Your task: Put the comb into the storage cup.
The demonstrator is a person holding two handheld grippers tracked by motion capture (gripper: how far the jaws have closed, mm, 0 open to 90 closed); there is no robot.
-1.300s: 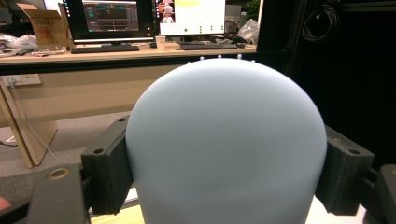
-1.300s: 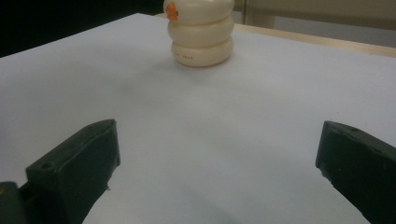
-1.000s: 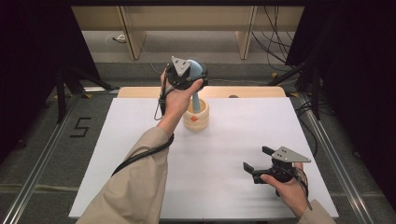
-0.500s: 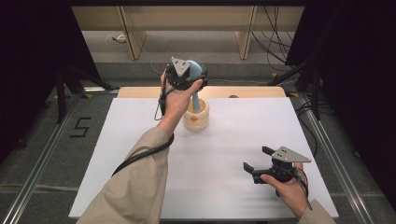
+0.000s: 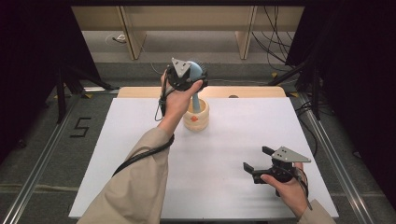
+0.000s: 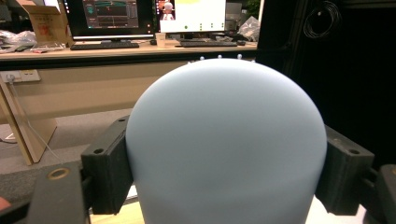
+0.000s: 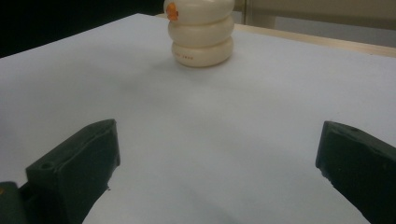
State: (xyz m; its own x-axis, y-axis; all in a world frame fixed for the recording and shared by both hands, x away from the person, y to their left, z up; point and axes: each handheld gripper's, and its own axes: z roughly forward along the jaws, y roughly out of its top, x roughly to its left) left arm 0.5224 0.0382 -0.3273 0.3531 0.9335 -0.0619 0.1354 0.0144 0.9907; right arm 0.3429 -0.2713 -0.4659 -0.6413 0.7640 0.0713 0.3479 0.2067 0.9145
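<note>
Your left gripper (image 5: 198,77) is raised at arm's length, jaws clamped; your right gripper (image 5: 256,159) rests low near you, jaws wide apart.

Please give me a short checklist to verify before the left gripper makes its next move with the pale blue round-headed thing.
1. Left gripper shut on the pale blue round-headed brush-like tool: ok, jaws press both of its sides.
2. Tool's blue stem inside the cream ringed plastic holder: ok, its lower end is in the holder's mouth.
3. Stem seated fully at the bottom: cannot tell.
4. Holder upright on the white table sheet: ok.
5. Right gripper away from the holder: ok, jaws open, nothing between them.
</note>
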